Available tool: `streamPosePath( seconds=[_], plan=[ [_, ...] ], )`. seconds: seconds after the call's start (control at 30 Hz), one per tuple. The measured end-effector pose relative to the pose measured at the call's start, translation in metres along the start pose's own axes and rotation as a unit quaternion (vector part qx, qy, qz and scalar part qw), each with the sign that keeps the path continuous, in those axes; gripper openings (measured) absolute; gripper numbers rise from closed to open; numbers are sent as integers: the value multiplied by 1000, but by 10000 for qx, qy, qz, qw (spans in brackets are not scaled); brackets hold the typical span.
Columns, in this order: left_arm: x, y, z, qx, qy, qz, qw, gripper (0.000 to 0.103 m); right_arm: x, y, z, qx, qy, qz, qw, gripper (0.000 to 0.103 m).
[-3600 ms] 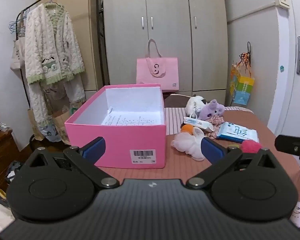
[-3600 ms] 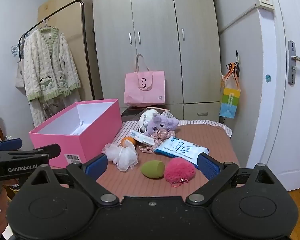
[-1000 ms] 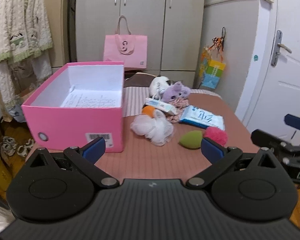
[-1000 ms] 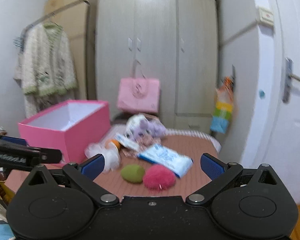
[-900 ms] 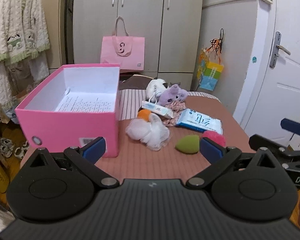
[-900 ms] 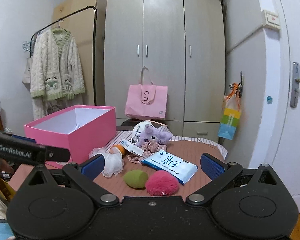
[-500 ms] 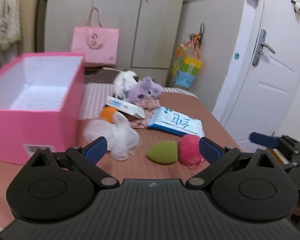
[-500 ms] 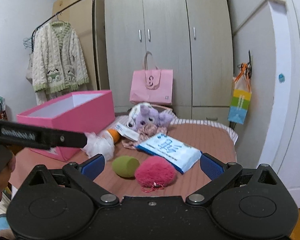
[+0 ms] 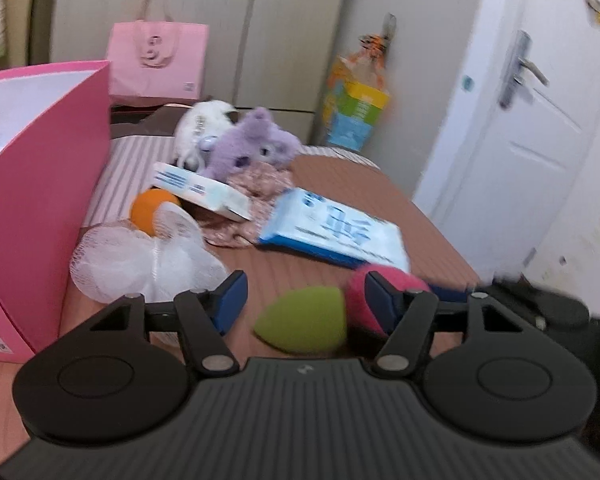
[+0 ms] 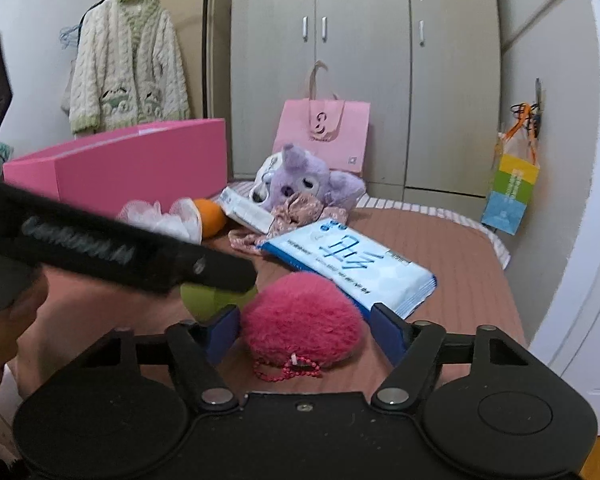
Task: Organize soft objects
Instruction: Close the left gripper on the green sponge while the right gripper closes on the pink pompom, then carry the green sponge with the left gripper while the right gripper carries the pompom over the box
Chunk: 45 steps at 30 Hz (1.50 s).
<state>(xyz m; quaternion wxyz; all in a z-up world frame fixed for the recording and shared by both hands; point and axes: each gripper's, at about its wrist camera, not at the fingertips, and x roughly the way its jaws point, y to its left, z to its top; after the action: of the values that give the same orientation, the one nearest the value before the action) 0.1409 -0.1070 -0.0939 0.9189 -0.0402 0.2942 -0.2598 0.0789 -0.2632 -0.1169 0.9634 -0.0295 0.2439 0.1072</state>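
Note:
A green sponge [image 9: 302,319] lies on the brown table between the fingers of my left gripper [image 9: 302,300], which is open around it without touching. A pink pompom [image 10: 302,330] with a bead chain lies between the fingers of my right gripper [image 10: 304,330], also open. The pompom [image 9: 358,300] shows beside the sponge in the left wrist view. A white mesh puff [image 9: 140,258], an orange ball [image 9: 150,206], a purple plush [image 9: 254,148] and a floral cloth [image 10: 296,210] lie further back. The open pink box [image 9: 32,184] stands at the left.
A blue wipes pack [image 10: 348,260] lies behind the pompom. A white carton [image 9: 198,190] rests on the cloth. A pink bag [image 10: 322,134] stands by the wardrobe [image 10: 360,40]. The left gripper's finger [image 10: 112,250] crosses the right wrist view. A white door [image 9: 540,120] is at the right.
Both grippers have moved forward and down to the table. The left one now straddles the green sponge and the right one the pink pompom. Both jaw gaps have narrowed.

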Motion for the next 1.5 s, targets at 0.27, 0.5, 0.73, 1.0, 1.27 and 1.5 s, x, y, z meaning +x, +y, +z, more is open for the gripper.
streamPosePath(
  seconds=[0.27, 0.5, 0.73, 1.0, 1.27, 1.5],
  plan=[
    [14, -1, -11, -20, 271, 46, 9996, 62, 10, -8, -3, 92, 26, 97, 9999, 64],
    [15, -3, -14, -35, 138, 233, 9996, 62, 10, -8, -9, 55, -229, 64, 9997, 63],
    [9, -3, -21, -355, 25, 231, 9991, 46, 8, -3, -13, 53, -359, -51, 9993, 56],
    [-2, 0, -24, -487, -62, 383, 9981, 43, 3, 5, -15, 149, -407, -284, 9987, 55],
    [-20, 13, -16, -332, 452, 238, 9981, 43, -1, 2, -3, 333, -52, -111, 9994, 56],
    [-35, 35, -18, -503, 830, 30, 9953, 43, -4, 6, 4, 829, 401, 215, 9955, 56]
  ],
)
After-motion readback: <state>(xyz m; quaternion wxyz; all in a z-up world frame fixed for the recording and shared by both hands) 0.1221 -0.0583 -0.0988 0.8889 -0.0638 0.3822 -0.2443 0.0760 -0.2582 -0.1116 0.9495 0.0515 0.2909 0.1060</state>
